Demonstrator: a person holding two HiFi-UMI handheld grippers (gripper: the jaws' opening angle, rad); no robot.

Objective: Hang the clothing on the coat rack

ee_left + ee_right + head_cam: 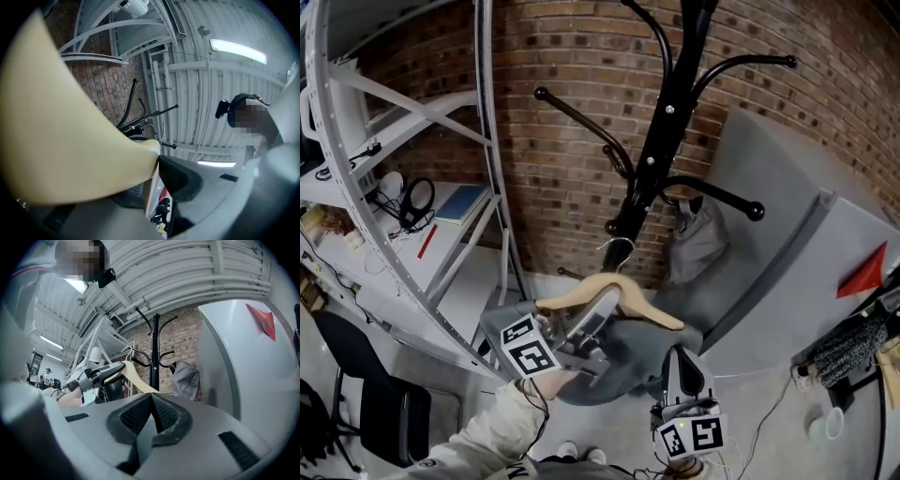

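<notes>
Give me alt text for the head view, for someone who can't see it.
The left gripper clamps a wooden hanger carrying a grey garment, held in front of a black coat rack against a brick wall. The right gripper, jaws together, sits lower at the garment's edge. Metal shelving stands to the left.

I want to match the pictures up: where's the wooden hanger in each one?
Head view: wooden hanger sits lower centre.
Left gripper view: it fills the left side.
Right gripper view: small, left of centre.
Shared landmark: the black coat rack.
</notes>
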